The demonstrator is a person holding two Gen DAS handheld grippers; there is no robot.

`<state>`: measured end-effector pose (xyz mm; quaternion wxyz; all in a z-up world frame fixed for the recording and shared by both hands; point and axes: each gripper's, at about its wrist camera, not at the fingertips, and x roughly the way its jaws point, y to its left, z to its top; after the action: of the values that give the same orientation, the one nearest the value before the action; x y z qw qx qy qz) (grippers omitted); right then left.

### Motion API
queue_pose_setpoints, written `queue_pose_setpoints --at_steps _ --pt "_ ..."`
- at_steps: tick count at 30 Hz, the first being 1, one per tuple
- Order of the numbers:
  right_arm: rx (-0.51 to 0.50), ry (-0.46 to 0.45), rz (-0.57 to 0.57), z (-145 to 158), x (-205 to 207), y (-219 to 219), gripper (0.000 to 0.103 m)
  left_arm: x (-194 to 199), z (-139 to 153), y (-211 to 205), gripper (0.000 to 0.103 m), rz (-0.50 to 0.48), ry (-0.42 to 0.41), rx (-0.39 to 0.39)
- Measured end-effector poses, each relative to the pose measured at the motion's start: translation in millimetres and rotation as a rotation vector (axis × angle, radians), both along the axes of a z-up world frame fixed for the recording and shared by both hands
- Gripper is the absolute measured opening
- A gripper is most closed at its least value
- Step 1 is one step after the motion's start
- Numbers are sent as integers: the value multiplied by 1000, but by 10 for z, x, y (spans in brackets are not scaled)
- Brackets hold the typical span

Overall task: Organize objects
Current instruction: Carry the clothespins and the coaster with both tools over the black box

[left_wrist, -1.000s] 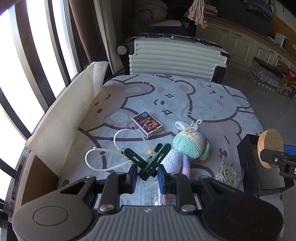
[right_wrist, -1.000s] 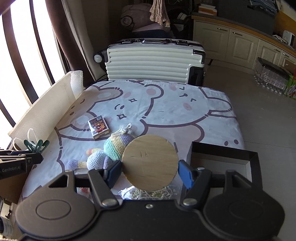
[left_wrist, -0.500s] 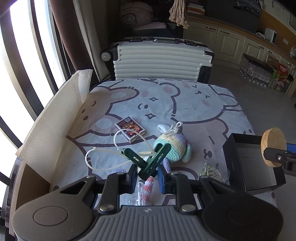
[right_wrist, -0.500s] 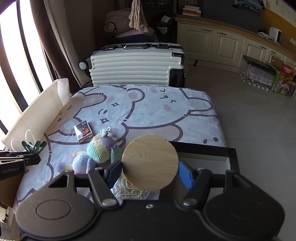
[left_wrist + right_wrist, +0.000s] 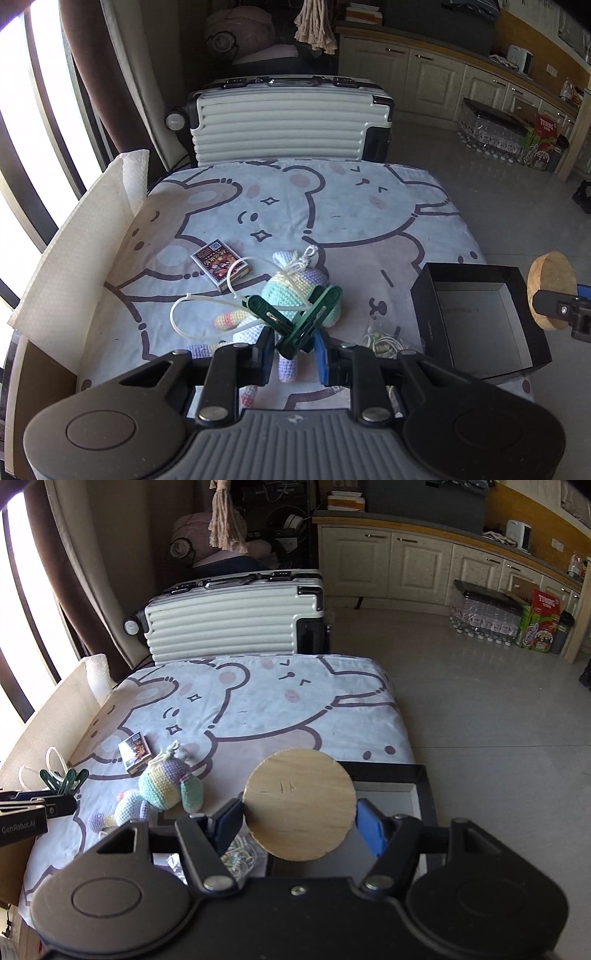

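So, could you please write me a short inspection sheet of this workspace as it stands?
Surface: bear-print cloth over the table.
Job's things: open black box at the cloth's right edge; crochet doll; card pack; bagged cord bundle.
Clutter: white foam sheet along the left edge.
Grippers: left gripper shut on green clips strung with white zip ties; right gripper shut on wooden disc.
Cables: nothing seen.
Surroundings: white suitcase, cabinets, bottle pack.

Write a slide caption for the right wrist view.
Right gripper holding round wooden disc above open black box.
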<state>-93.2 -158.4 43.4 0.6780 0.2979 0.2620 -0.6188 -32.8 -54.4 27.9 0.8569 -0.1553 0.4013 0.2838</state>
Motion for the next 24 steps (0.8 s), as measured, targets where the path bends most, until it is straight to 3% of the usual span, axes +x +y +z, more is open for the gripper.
queue_pose_setpoints --at_steps 24 --pt "20 -36 -126 -129 -717 114 68 548 -59 -603 25 -186 -23 -59"
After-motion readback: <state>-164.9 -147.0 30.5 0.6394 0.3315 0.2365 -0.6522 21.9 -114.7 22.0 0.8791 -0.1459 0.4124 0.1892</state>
